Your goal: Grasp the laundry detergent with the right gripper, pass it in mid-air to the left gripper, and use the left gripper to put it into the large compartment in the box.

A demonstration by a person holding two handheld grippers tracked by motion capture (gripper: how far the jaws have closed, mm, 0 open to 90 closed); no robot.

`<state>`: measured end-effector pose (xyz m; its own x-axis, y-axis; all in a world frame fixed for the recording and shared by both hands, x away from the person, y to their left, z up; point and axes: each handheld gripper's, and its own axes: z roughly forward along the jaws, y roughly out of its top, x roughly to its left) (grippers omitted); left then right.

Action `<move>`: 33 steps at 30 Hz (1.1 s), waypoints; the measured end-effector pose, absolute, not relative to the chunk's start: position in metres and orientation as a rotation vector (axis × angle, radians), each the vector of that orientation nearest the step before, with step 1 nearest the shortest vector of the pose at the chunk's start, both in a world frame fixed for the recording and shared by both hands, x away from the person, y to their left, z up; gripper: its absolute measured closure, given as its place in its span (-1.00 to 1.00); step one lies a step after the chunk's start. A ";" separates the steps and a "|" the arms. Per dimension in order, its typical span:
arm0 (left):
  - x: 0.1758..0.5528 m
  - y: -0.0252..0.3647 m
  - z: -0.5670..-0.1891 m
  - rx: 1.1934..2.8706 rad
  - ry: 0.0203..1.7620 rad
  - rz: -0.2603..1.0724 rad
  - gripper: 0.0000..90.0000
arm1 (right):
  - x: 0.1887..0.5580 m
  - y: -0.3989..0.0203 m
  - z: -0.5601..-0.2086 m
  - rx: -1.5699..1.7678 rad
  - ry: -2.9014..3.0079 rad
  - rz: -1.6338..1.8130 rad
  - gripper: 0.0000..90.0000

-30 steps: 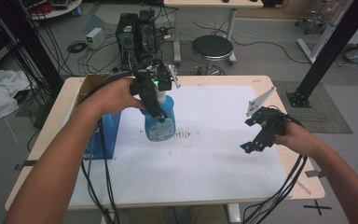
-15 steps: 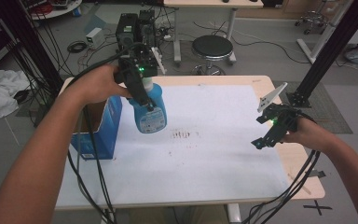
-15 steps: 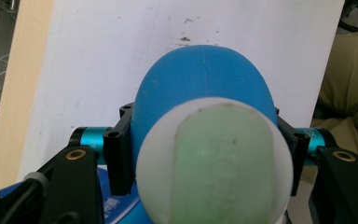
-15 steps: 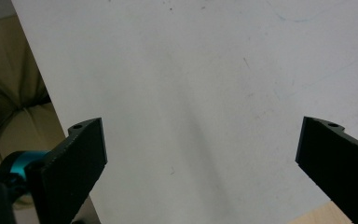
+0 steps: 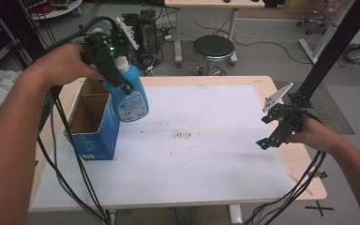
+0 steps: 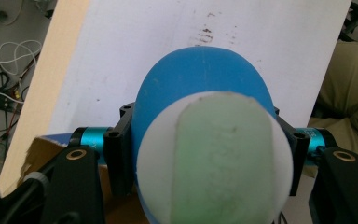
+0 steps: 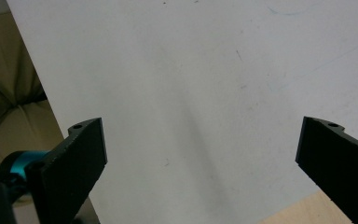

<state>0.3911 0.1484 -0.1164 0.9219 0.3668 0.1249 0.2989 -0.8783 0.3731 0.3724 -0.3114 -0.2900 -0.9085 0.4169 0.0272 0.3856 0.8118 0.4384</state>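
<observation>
Blue bottle [image 6: 200,84] blocks the left gripper view, its white cap [image 6: 214,158] blurred; cardboard box [image 6: 37,149] barely peeks out.

- The left gripper [image 5: 122,84] has a black body with a small green light lit on top and a white toothed plate at its far end.
- Its jaws are black blocks on teal anodised cylinders, each fixed with round screws.
- The right gripper [image 5: 274,136] is black too, carrying a grey three-cornered plate.
- Bundles of black cables trail from both grippers.
- Both forearms are bare, with no sleeves.
</observation>
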 end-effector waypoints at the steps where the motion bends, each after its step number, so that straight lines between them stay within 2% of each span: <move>1: 0.390 0.152 -0.114 2.728 0.484 0.276 -0.15 | 0.373 -0.312 -0.290 0.645 2.919 0.691 -0.98; 17: 0.383 0.212 -0.089 2.679 0.490 0.338 -0.15 | 0.373 -0.311 -0.289 0.671 2.908 0.684 -0.98; 33: 0.388 0.256 -0.099 2.693 0.552 0.380 -0.15 | 0.373 -0.316 -0.288 0.723 2.878 0.690 -0.98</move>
